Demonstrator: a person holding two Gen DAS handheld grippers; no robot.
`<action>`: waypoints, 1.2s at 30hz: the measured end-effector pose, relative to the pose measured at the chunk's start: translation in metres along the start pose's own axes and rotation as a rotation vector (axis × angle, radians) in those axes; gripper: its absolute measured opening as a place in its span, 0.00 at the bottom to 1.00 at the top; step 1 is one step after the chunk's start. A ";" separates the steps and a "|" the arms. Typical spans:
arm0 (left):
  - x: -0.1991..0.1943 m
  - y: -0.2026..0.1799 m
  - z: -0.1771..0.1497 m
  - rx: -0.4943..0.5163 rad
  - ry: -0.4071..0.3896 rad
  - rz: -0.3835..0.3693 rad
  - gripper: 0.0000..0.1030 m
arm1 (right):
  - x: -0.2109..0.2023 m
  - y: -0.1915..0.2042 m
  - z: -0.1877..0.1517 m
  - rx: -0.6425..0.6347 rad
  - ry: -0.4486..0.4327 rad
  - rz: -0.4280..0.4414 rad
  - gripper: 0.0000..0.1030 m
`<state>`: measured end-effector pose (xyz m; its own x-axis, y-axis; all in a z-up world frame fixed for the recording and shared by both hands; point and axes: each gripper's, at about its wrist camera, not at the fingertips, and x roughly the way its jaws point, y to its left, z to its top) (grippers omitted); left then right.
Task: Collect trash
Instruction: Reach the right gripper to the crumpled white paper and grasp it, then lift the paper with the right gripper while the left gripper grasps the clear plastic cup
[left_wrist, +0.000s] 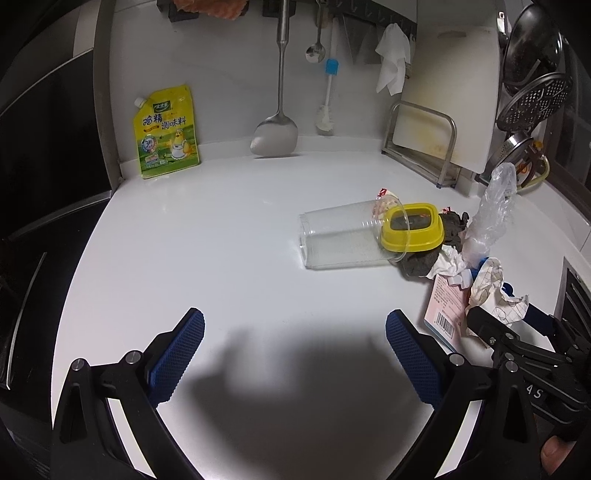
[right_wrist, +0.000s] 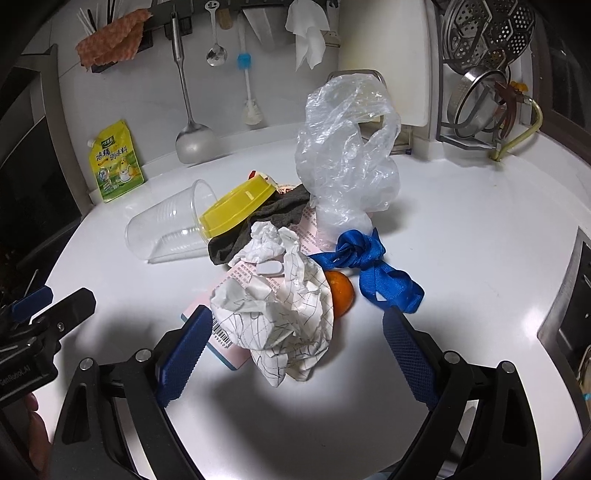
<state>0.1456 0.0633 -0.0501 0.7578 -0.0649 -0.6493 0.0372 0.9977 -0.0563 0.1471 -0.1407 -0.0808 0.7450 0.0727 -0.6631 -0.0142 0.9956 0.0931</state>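
Note:
A trash pile lies on the white counter (left_wrist: 221, 240). It holds a tipped clear plastic cup (left_wrist: 336, 236) (right_wrist: 166, 229), a yellow lid (left_wrist: 412, 229) (right_wrist: 236, 212), a dark cloth (right_wrist: 266, 221), crumpled white paper (right_wrist: 280, 310), a clear plastic bag (right_wrist: 347, 162), a blue strap (right_wrist: 369, 266), an orange (right_wrist: 341, 291) and a pink packet (left_wrist: 443, 314). My left gripper (left_wrist: 295, 343) is open and empty, left of the pile. My right gripper (right_wrist: 295, 339) is open, its fingers on either side of the crumpled paper, not touching it.
A yellow seasoning pouch (left_wrist: 166, 133) leans on the back wall. A spatula (left_wrist: 275, 129), spoon and brush hang there. A cutting board in a rack (left_wrist: 443, 103) and steel strainers (right_wrist: 480, 74) stand at the back right. A sink edge (right_wrist: 569, 295) lies at the right.

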 end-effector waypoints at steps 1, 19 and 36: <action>0.001 -0.001 0.000 0.002 0.005 -0.001 0.94 | -0.001 0.000 0.000 -0.005 -0.004 -0.002 0.85; 0.011 0.015 0.051 0.201 -0.028 -0.230 0.94 | -0.055 -0.036 -0.007 0.117 -0.026 0.185 0.42; 0.079 -0.013 0.076 0.557 0.024 -0.456 0.94 | -0.101 -0.061 -0.035 0.213 -0.019 0.258 0.42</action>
<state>0.2544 0.0468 -0.0425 0.5732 -0.4713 -0.6703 0.6782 0.7319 0.0654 0.0496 -0.2071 -0.0455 0.7472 0.3177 -0.5837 -0.0656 0.9093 0.4109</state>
